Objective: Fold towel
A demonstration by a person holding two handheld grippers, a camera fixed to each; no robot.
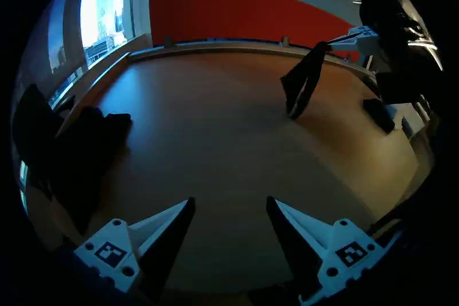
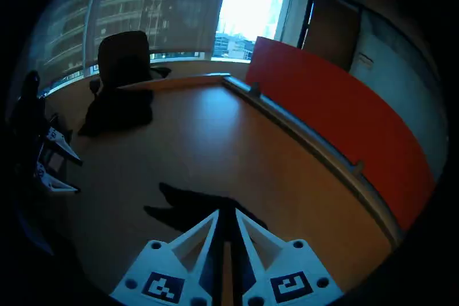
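- Towel (image 1: 303, 83), dark, hangs at upper right of left gripper view, above wooden table (image 1: 229, 134).
- Right gripper (image 1: 331, 45) pinches its top edge, fingers closed on cloth.
- Left gripper (image 1: 229, 214), bottom centre, fingers spread wide apart.

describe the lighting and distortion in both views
Left gripper view: dim overall, window bright, towel nearly black with no detail, table edge bowed by the fisheye. Right gripper view: window blown out to white, red partition curved, towel at the right gripper just a dark shape.
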